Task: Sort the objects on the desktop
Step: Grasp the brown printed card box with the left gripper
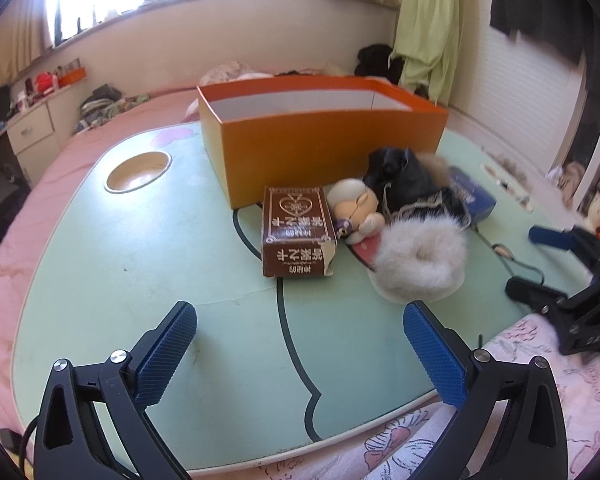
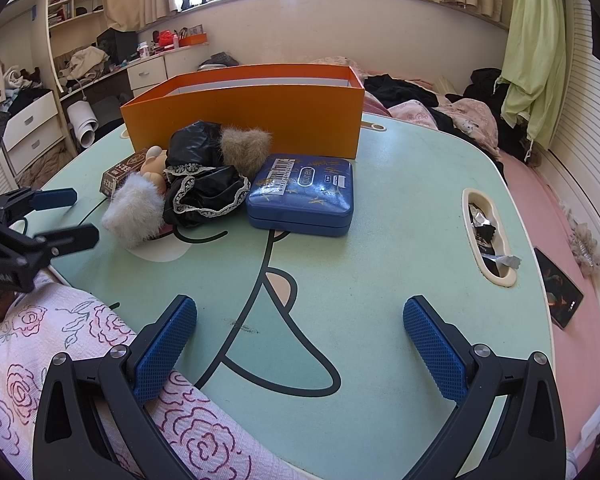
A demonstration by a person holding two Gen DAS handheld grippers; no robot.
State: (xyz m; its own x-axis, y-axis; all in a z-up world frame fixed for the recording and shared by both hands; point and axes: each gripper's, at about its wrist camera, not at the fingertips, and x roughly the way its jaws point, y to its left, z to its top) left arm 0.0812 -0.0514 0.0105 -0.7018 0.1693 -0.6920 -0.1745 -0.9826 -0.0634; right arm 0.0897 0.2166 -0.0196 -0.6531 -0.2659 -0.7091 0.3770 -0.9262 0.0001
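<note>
Both claws, left claw (image 1: 300, 356) and right claw (image 2: 300, 352), are hovering wide open, holding nothing. An orange box (image 1: 324, 140) is sitting mid-frame on the green tabletop (image 1: 140, 280).

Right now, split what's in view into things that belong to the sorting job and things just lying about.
For the job:
open orange cardboard box
brown printed carton
flat blue tin
small plush doll
white fur puff
black lace-trimmed cloth
tan fur puff

Lying about:
dark phone on the pink bedding
foil wrappers in the table's slot
green curtain
</note>
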